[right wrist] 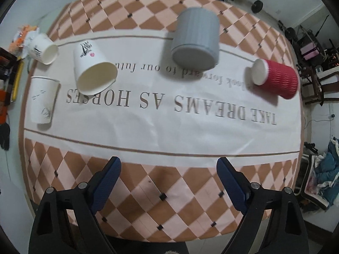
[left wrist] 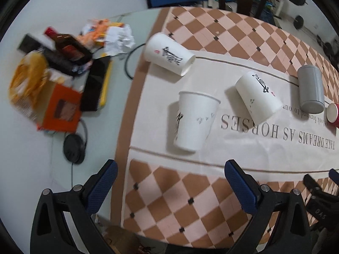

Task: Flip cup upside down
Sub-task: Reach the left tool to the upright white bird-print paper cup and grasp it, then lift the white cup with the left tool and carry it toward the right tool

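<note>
Three white paper cups are on the printed tablecloth. One (left wrist: 193,120) (right wrist: 43,101) stands upright nearest my left gripper. Two lie on their sides: one (left wrist: 168,54) (right wrist: 43,48) at the far left, one (left wrist: 257,96) (right wrist: 94,67) in the middle. A grey ribbed cup (left wrist: 310,89) (right wrist: 196,39) also lies on its side, as does a red ribbed cup (left wrist: 333,114) (right wrist: 275,78) at the right. My left gripper (left wrist: 169,183) is open and empty, short of the upright cup. My right gripper (right wrist: 168,178) is open and empty over the checkered border.
Left of the cloth (left wrist: 190,201) is clutter: a dark bottle (left wrist: 68,46), an orange box (left wrist: 60,111), crumpled paper (left wrist: 118,37), a black lens cap (left wrist: 73,148) and cables. Chairs and gym gear stand beyond the table's far edge.
</note>
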